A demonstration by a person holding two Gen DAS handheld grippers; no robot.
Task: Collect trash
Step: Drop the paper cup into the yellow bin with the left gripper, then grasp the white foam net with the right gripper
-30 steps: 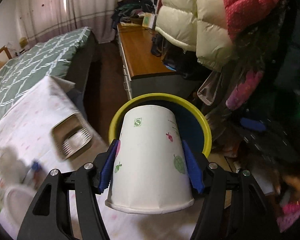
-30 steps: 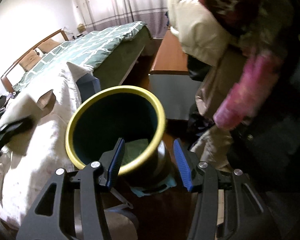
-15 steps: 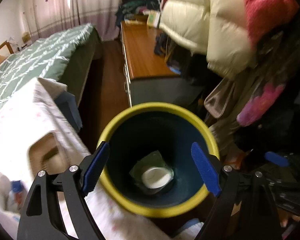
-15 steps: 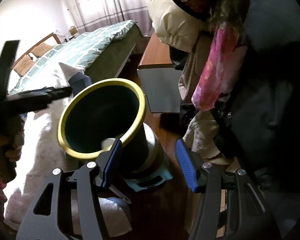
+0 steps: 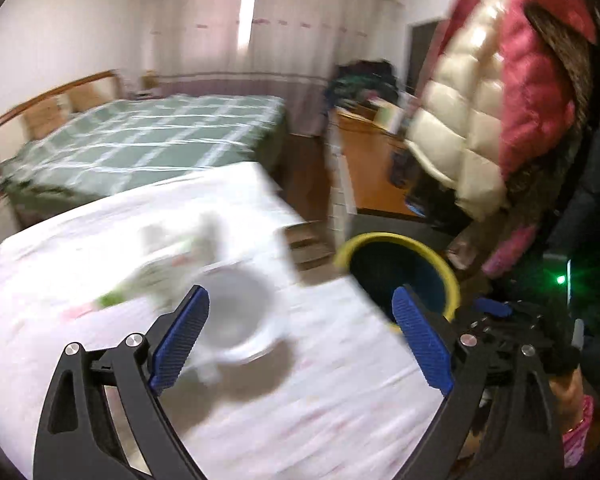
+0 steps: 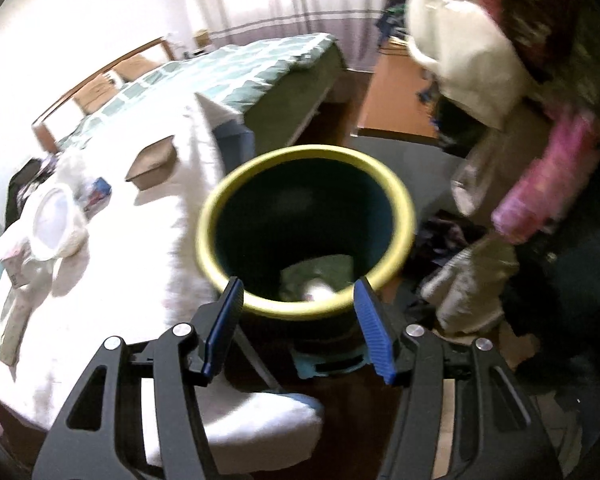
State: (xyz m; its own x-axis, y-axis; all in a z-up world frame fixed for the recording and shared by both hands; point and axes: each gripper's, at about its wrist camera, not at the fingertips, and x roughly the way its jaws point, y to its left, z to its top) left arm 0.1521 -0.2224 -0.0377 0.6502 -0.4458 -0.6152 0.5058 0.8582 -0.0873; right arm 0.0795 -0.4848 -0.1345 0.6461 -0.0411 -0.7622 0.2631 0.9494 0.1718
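Observation:
The bin point(image 6: 306, 168), dark inside with a yellow rim, stands beside the white-clothed table point(image 6: 140, 264). A white paper cup point(image 6: 318, 290) and a green wrapper point(image 6: 324, 266) lie at its bottom. My right gripper point(image 6: 296, 284) is open just in front of the bin's near wall, nothing pinched between its pads. My left gripper point(image 5: 300, 294) hovers over the table point(image 5: 300, 400) with its jaws opening wide and nothing between them. Just beyond its left pad lies a white bowl point(image 5: 236, 312), blurred. The bin point(image 5: 396, 268) shows past its right pad.
More litter lies on the cloth: a brown box point(image 6: 152, 160), a blue packet point(image 6: 98, 192) and crumpled paper point(image 5: 160, 264). A green-covered bed point(image 5: 140, 140) stands behind the table. On the right are a wooden dresser point(image 5: 372, 168) and hanging coats point(image 5: 480, 120).
The left gripper let the paper cup fall into the bin, opened wide and swung left and up over the table. The right gripper stayed at the bin, shifting slightly.

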